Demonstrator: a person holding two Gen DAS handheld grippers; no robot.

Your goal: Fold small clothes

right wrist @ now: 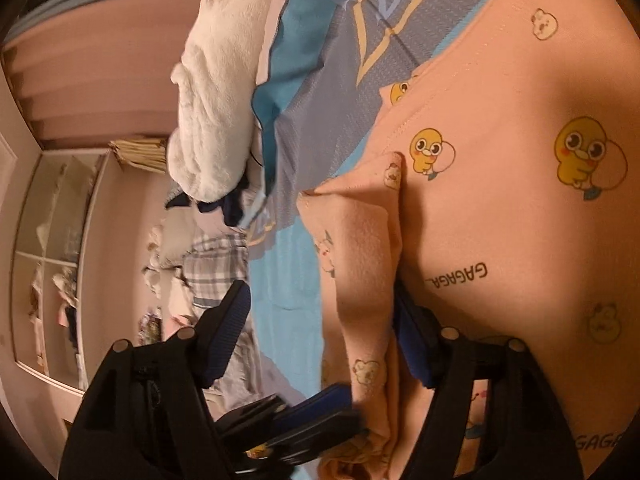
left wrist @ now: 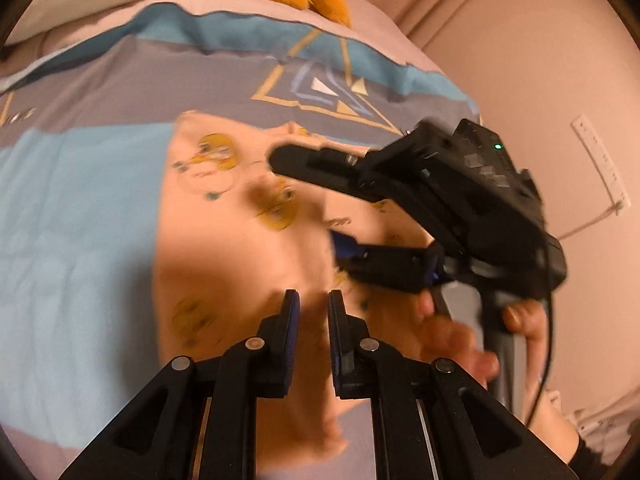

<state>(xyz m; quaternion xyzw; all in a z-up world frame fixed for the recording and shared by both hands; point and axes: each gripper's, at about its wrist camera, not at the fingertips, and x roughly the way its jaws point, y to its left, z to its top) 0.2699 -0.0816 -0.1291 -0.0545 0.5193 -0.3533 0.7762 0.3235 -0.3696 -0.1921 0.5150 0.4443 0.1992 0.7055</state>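
Left hand-held gripper pinched on a fold of the peach duck-print garment. Right hand-held gripper spread apart, straddling the garment's folded edge, above the patterned bedsheet.

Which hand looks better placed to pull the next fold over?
Probably left: the left gripper is shut on the peach garment, while the right gripper stands open, gripping nothing.
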